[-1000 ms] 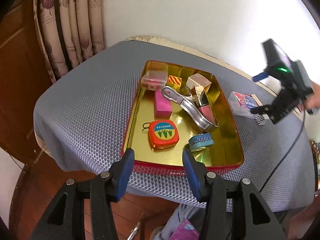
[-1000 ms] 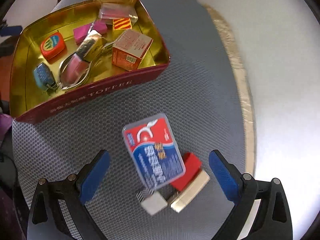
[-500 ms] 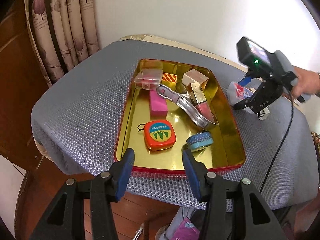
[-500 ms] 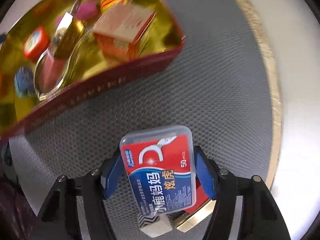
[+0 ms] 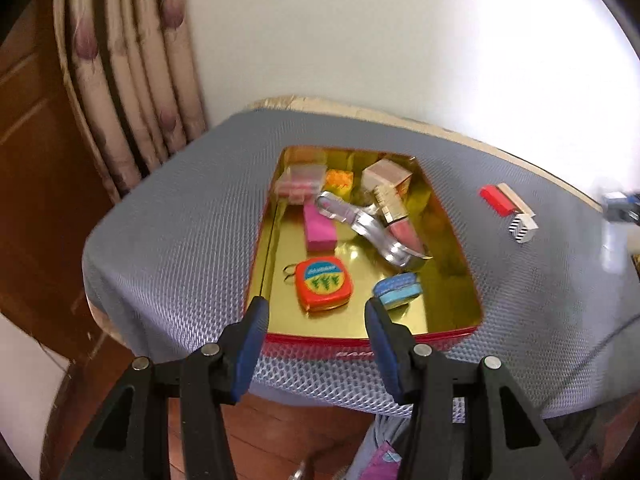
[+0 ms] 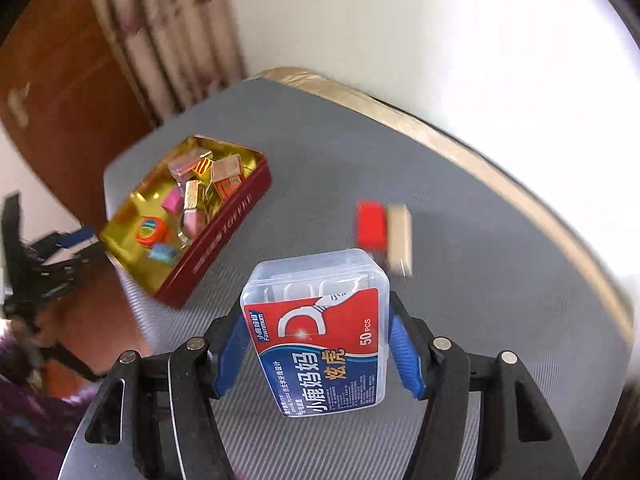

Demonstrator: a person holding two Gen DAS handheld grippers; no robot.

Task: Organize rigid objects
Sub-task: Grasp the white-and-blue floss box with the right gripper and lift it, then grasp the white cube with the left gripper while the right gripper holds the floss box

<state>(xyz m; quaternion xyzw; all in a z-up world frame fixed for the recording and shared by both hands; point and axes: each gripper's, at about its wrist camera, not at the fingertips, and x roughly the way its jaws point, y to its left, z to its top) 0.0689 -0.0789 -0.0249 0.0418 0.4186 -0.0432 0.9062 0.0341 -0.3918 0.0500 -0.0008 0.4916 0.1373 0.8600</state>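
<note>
The right tool is closing on the clear floss-pick box, one blue pad pressed against each long side, and holds it clear of the grey-meshed bench. To do this step well, the carrier should keep the box level, bring it over the gold tin at the bench's far-left part, and find a bare patch of floor among the items before letting go. The left tool stands about half open and empty, just over the tin's near rim. A red block and a tan block lie together near the bench's right edge.
</note>
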